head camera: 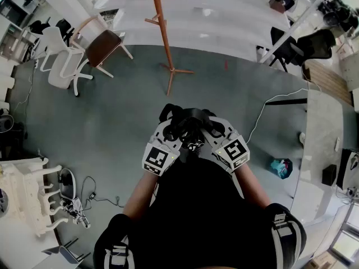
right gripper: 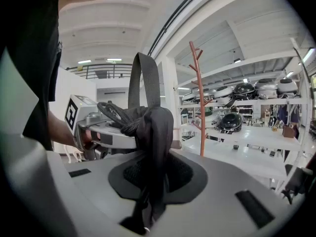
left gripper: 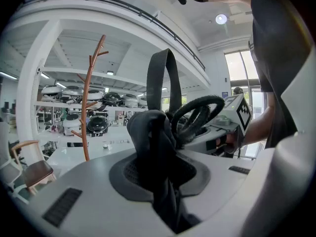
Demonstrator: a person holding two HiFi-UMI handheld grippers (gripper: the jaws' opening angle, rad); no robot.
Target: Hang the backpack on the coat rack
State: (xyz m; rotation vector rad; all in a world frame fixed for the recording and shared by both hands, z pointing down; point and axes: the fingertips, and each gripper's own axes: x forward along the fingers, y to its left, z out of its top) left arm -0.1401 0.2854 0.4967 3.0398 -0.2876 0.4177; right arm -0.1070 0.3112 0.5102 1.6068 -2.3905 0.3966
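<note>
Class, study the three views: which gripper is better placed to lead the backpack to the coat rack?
Left, narrowly. Both grippers are shut on the backpack, but in the head view the left gripper sits almost straight below the coat rack, the right gripper further aside. The rack stands well ahead.

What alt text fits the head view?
The left gripper and right gripper, side by side, each clamp the black backpack. The orange coat rack stands ahead on the grey floor, a brown chair to its left.

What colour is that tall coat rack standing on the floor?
The coat rack is orange-brown, like stained wood. It shows best in the head view.
</note>
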